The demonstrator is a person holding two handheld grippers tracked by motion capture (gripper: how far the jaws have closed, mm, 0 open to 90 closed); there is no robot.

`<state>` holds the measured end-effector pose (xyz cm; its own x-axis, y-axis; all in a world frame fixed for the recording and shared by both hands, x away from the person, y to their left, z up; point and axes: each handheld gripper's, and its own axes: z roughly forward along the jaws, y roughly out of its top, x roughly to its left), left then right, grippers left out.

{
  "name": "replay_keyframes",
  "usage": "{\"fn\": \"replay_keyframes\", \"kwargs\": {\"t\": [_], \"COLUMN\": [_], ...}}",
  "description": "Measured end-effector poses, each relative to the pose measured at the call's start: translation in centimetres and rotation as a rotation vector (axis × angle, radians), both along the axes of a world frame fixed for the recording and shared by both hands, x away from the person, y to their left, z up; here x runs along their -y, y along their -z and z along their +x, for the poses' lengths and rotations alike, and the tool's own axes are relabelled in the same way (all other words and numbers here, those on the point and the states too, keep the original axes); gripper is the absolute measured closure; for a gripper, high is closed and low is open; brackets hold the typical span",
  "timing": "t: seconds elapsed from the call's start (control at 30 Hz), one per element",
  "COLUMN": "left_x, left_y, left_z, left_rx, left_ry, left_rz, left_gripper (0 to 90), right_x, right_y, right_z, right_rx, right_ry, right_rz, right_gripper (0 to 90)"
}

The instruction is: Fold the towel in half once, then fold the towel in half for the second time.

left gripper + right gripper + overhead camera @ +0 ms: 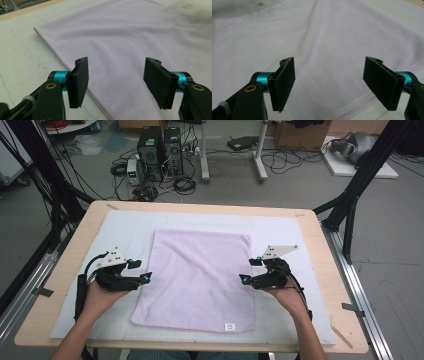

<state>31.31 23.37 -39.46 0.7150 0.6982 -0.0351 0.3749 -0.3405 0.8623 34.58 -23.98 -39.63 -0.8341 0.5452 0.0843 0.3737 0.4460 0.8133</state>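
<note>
A lilac towel point(197, 277) lies spread flat on a white mat point(125, 227) in the middle of the table, with a small white label point(229, 326) near its front right corner. My left gripper point(141, 271) hovers at the towel's left edge, held in the person's left hand, jaws apart. In the left gripper view the left gripper point(116, 82) is open over the towel point(125, 37) and its hemmed edge, with nothing between the pads. My right gripper point(249, 270) sits at the towel's right edge. In the right gripper view the right gripper point(334, 85) is open above the towel point(312, 37), nothing pinched.
The mat covers most of a wooden table point(70, 255), leaving bare strips at the left and right. Black frame poles point(350, 205) rise beside both far corners. Computer towers point(160, 152) and cables sit on the floor beyond the far edge.
</note>
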Motion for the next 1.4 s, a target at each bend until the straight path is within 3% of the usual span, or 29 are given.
{"fn": "replay_keyframes", "kwargs": {"t": [0.33,0.57,0.8,0.93,1.03,1.17,1.23,1.37,1.4], "left_x": [-0.1,-0.3,-0.4,0.0,0.3,0.7,0.7,0.8,0.7], "left_y": [-0.2,-1.3,-3.1,-3.9,-4.3,-3.6,-2.7,-0.5,0.2], "left_z": [0.7,2.2,5.1,7.2,8.9,10.7,11.5,12.5,12.8], "left_rx": [0.001,0.003,0.003,0.004,0.0,-0.01,-0.029,-0.068,-0.068], "left_ry": [0.0,-0.029,-0.049,-0.065,-0.081,-0.085,-0.088,-0.095,-0.104], "left_rz": [0.003,-0.007,0.0,0.028,0.053,0.052,0.061,0.128,0.121], "left_gripper": [37.3,37.6,38.8,40.2,39.2,38.6,39.1,39.3,39.3], "right_x": [0.0,0.2,0.1,0.2,0.4,0.5,0.7,0.7,0.8], "right_y": [-0.4,-0.9,-2.2,-3.3,-3.7,-2.8,-1.8,-0.1,0.2], "right_z": [0.7,1.6,4.0,6.1,7.5,8.9,9.6,10.3,10.4], "right_rx": [0.003,0.013,0.019,0.043,0.029,0.05,0.014,-0.016,-0.023], "right_ry": [0.003,0.018,0.029,0.052,0.07,0.099,0.111,0.122,0.128], "right_rz": [-0.011,-0.03,-0.062,-0.07,-0.073,-0.087,-0.094,-0.103,-0.108], "right_gripper": [24.5,24.5,24.6,24.8,24.8,25.2,24.4,22.7,22.5]}}
